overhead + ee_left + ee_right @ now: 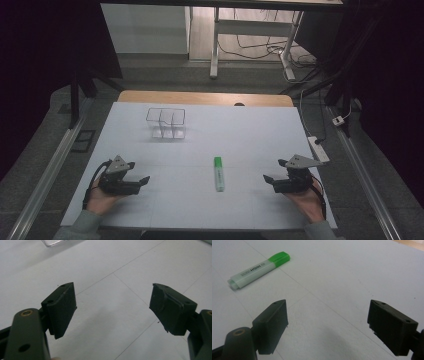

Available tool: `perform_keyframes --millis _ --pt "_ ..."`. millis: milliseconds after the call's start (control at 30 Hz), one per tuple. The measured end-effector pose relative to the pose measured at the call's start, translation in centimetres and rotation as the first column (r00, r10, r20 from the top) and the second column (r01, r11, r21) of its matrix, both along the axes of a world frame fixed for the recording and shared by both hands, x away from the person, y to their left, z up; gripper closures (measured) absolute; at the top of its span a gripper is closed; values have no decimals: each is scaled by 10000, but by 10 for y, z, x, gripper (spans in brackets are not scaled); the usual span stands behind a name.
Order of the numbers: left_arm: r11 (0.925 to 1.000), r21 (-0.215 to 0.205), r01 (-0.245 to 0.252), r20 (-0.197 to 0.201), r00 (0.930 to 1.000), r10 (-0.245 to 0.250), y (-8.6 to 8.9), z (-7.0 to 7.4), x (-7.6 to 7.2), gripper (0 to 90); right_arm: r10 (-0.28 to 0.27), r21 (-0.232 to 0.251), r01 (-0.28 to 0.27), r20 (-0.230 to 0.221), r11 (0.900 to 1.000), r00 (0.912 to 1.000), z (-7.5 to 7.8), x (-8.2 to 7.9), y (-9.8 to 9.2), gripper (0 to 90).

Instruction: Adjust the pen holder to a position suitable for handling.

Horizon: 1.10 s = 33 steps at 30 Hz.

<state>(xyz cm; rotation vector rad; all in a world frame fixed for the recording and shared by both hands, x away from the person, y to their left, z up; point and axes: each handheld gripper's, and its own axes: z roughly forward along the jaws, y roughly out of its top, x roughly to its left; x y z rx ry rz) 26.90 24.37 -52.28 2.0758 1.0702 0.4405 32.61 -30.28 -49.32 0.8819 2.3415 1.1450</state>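
left claw (141,171) spread, empty | right claw (272,170) spread, empty | highlighter (218,173) lay flat on worktop (250,130) between them, reachable | clear organiser (166,123) stood beyond, likely its destination

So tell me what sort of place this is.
Probably a lab or office room set up for recording: a white-covered table on grey carpet, a desk frame with loose cables behind, and a power strip at the table's right edge.
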Motion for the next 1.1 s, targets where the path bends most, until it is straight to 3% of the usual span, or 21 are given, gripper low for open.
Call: perform_keyframes --millis 200,600,1100 --pt "10000 -33 59 37 10000 -59 0 1 -1 216 36 -254 -35 39 9997 10000 0 -2 0 164" --pt "9996 252 142 122 9998 -145 -2 7 1 220 73 -153 -73 -1 9999 10000 1 -2 -4 174" --pt "9997 151 190 96 9998 -192 4 18 13 225 47 -216 -50 -161 9998 9999 -2 0 -3 195"
